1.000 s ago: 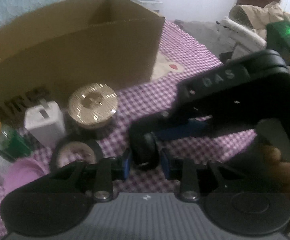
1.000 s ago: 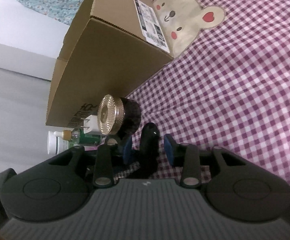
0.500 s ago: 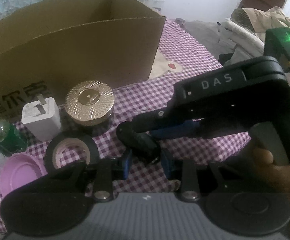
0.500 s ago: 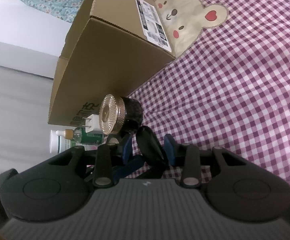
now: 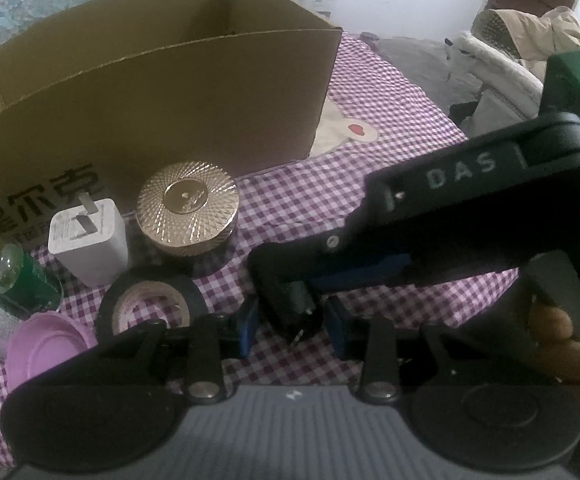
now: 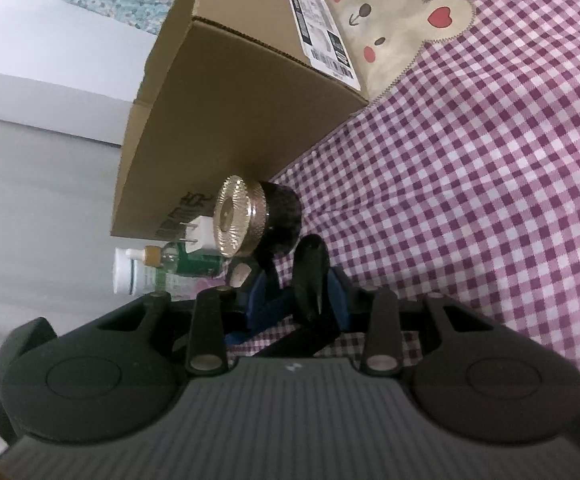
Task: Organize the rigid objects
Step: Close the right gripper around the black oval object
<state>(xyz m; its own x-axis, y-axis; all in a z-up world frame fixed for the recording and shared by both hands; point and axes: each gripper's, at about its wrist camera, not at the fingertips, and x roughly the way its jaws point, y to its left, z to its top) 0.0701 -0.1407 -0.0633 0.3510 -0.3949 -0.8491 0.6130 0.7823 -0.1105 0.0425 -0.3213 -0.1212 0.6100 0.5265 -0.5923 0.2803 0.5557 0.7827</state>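
A small black plug adapter with a metal prong hangs just above the checked cloth. My right gripper is shut on it, blue pads pressing both sides of the adapter. In the left wrist view that gripper reaches in from the right, a hand on its handle. My left gripper straddles the same adapter from below; its jaws are opening, with a thin gap at each blue pad. The open cardboard box stands behind.
A gold-lidded jar, a white charger, a black tape roll, a pink lid and a green bottle crowd the box's front wall. Piled clothes lie far right. Purple checked cloth stretches right of the box.
The left jaws have spread slightly off the black adapter. The adapter has tilted in the right gripper's hold. The right gripper stays where it was.
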